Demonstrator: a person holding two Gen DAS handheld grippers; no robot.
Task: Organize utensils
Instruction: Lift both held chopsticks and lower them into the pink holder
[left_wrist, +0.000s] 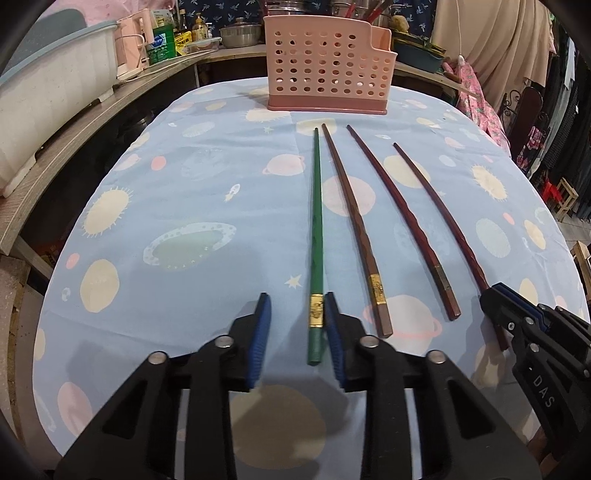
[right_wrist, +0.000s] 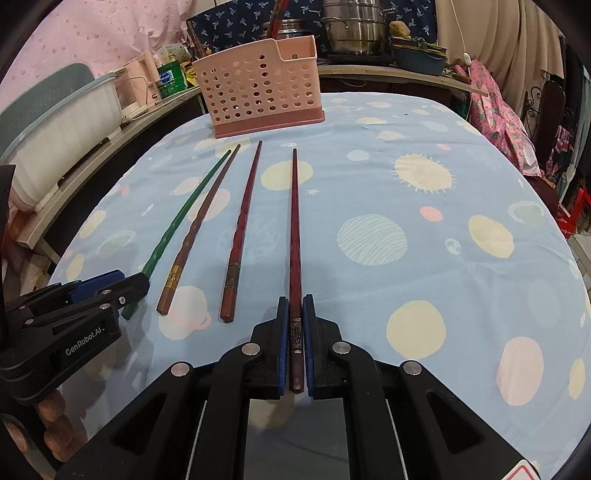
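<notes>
The right claw has its pads closed against the dark red chopstick, whose long axis runs straight ahead toward the pink utensil basket. The left claw gapes around the green chopstick, which lies on the counter against its right pad.

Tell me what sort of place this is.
Probably a home kitchen or dining corner: a steel pot and condiment bottles crowd the counter, and a pink utensil holder stands on the planet-print tablecloth.
</notes>
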